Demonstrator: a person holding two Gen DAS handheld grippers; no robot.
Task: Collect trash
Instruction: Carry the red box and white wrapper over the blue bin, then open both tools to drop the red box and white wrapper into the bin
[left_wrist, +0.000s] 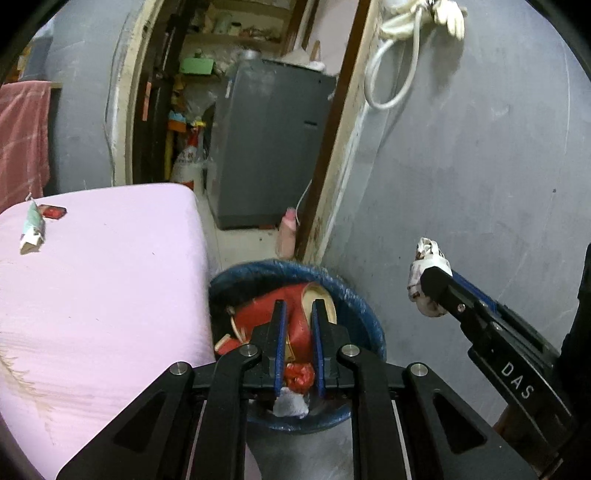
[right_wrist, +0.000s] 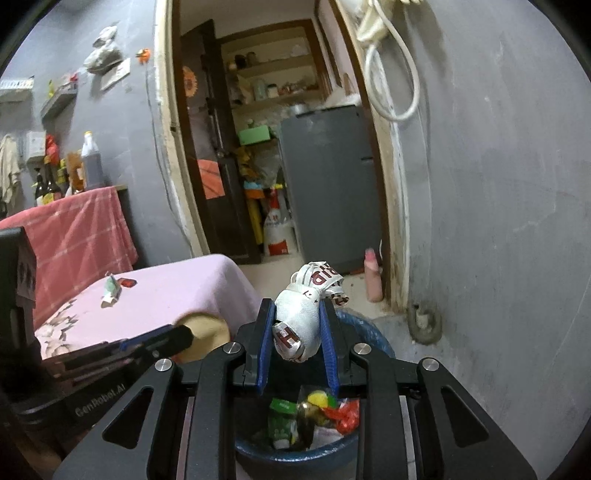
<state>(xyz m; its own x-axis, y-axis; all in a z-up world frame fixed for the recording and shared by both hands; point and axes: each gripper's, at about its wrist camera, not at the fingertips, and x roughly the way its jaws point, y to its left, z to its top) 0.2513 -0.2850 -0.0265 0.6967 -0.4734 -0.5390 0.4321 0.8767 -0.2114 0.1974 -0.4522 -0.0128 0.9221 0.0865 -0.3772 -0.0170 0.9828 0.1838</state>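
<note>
Grey-walled corner: right gripper (right_wrist: 297, 334) clamps a crumpled wrapper (right_wrist: 303, 317) directly above the bin (right_wrist: 373, 334); left gripper (left_wrist: 298, 325), empty, jaws apart.

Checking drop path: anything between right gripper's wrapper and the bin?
Nothing: crumpled white wrapper in the right gripper hangs over the blue bin; right wrist view.

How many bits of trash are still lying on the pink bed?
2: a crumpled greenish-white wrapper near the far left edge of the pink bed, and a small red packet right beside it. More may lie outside the views.
</note>
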